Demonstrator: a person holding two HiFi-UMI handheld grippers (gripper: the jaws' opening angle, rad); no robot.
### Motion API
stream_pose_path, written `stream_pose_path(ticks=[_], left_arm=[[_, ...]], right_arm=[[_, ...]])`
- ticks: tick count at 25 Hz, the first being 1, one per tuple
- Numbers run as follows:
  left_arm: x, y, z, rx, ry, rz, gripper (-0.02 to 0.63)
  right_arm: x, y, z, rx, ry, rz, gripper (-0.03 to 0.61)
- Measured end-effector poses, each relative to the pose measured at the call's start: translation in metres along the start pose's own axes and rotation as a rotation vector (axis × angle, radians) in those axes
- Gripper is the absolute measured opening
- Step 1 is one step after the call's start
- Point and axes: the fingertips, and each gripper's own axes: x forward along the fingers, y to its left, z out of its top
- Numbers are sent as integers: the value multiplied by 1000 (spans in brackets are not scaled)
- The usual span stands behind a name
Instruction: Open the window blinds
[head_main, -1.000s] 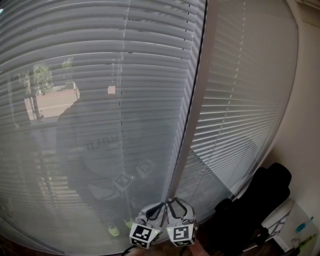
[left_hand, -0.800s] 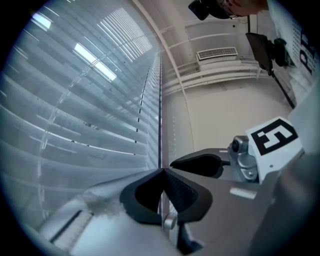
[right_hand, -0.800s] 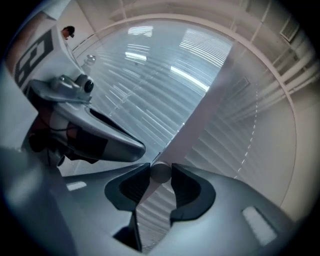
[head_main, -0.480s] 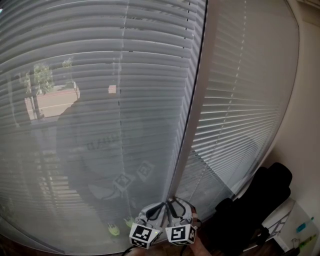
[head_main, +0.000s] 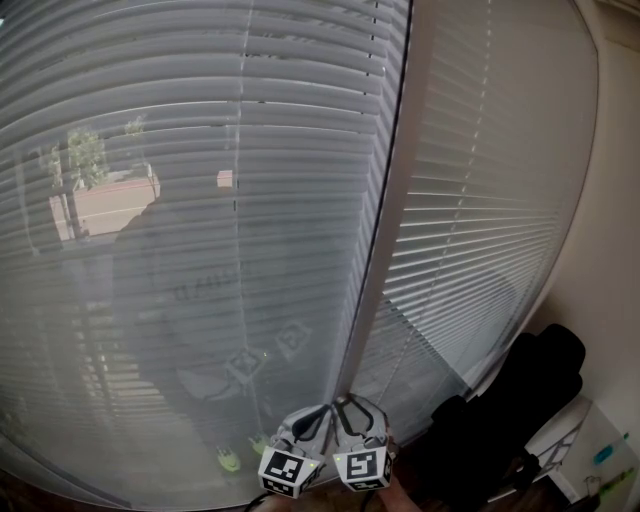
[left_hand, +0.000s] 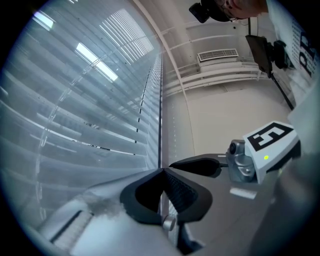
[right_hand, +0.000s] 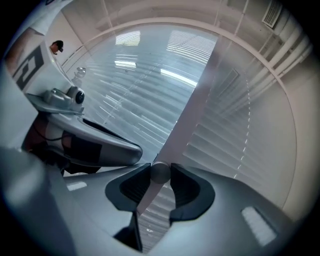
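Closed white blinds (head_main: 200, 200) cover two window panels. A pale tilt wand (head_main: 372, 260) hangs down between them to both grippers at the bottom of the head view. My right gripper (head_main: 348, 408) is shut on the wand's round lower end, which sits between its pads in the right gripper view (right_hand: 160, 172); the wand (right_hand: 192, 105) rises from there. My left gripper (head_main: 318, 415) is close beside it on the left. In the left gripper view its jaws (left_hand: 162, 171) stand with tips together, and I cannot tell whether they pinch the wand.
A black chair (head_main: 510, 410) stands at the lower right by the beige wall (head_main: 610, 220). A pale table corner (head_main: 590, 450) lies beyond it. A person's reflection shows in the left panel. A ceiling vent (left_hand: 217, 54) is overhead.
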Motion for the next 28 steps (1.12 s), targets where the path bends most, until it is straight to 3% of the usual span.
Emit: stream_pose_path(ticks=[13, 21, 28], left_arm=[[-2, 0, 2, 25, -6, 3, -9], [-3, 0, -4, 33, 0, -4, -9], [-3, 1, -4, 30, 1, -4, -9]], right_arm=[[0, -3, -1, 192, -24, 13, 133], [0, -6, -5, 380, -23, 18, 133], [0, -9, -6, 607, -39, 28, 133]])
